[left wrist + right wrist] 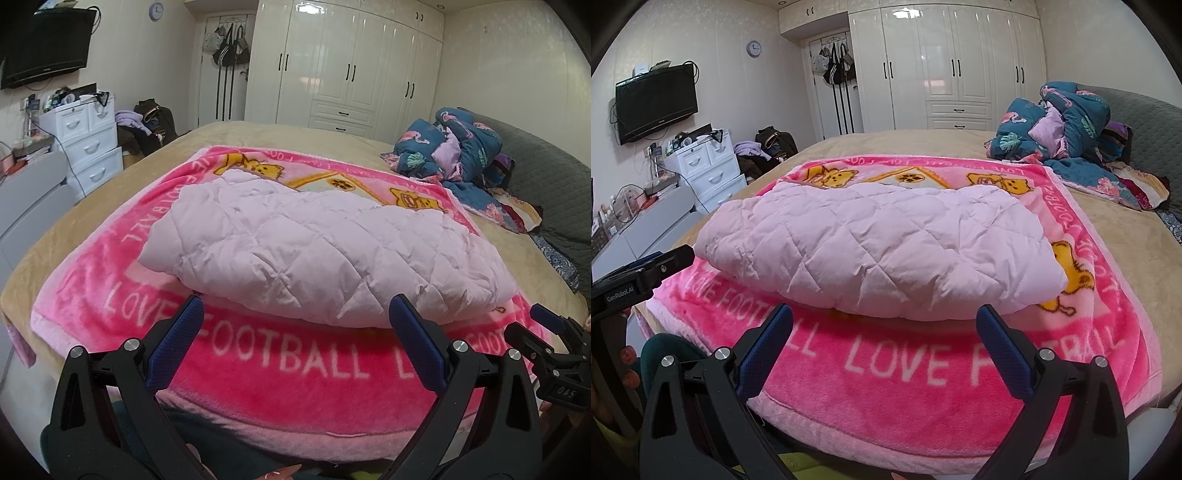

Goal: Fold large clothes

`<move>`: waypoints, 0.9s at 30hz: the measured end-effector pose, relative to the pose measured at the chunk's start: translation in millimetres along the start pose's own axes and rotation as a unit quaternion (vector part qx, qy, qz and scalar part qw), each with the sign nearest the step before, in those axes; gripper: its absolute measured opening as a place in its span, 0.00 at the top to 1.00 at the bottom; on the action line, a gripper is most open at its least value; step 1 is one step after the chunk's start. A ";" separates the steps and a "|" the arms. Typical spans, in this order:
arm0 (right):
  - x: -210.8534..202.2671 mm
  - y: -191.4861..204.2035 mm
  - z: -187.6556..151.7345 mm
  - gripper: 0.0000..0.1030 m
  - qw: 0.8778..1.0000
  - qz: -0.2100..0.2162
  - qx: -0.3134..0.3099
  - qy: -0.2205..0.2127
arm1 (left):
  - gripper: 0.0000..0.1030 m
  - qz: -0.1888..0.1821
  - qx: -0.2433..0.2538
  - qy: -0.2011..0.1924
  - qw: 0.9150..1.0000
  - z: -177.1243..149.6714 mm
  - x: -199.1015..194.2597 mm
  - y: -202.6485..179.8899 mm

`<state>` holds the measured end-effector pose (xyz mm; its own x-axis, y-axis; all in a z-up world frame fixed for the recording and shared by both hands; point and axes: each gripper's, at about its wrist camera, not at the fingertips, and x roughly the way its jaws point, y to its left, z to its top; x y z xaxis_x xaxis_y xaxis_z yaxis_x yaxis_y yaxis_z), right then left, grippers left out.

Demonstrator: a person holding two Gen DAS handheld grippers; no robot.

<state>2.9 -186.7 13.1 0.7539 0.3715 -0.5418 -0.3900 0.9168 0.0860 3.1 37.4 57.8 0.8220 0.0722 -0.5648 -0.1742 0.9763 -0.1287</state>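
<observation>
While claws (295,314) gape, folded jacket (314,243) just ahead.

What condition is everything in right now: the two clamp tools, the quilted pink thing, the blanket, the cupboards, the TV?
Left gripper: open, holding nothing.
Right gripper: open, holding nothing.
Pale pink quilted garment: folded into a bundle on the blanket.
Pink blanket: spread flat on the bed.
Wardrobe doors: closed.
TV: off.
Blue floral bedding: crumpled in a heap.

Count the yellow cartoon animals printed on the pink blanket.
3 in the right wrist view: one at the far left edge, one at the far right edge, one on the right side beside the folded pink quilted garment. The garment may hide more.
</observation>
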 end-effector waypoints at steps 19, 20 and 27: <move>-0.9 -0.1 -0.6 0.04 1.000 0.000 0.001 0.002 | 0.09 0.001 0.000 0.000 1.000 0.3 -1.2 0.4; -0.7 -0.2 -0.7 0.04 1.000 0.001 0.001 0.002 | 0.09 0.001 0.000 0.000 1.000 0.3 -1.5 0.7; -2.1 -0.1 -1.0 0.04 1.000 0.000 0.000 -0.001 | 0.09 0.001 0.001 -0.001 1.000 1.0 -1.1 0.7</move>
<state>0.9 -187.7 13.4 0.7545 0.3720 -0.5407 -0.3907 0.9166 0.0855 2.7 38.1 59.2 0.8226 0.0747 -0.5636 -0.1753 0.9764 -0.1264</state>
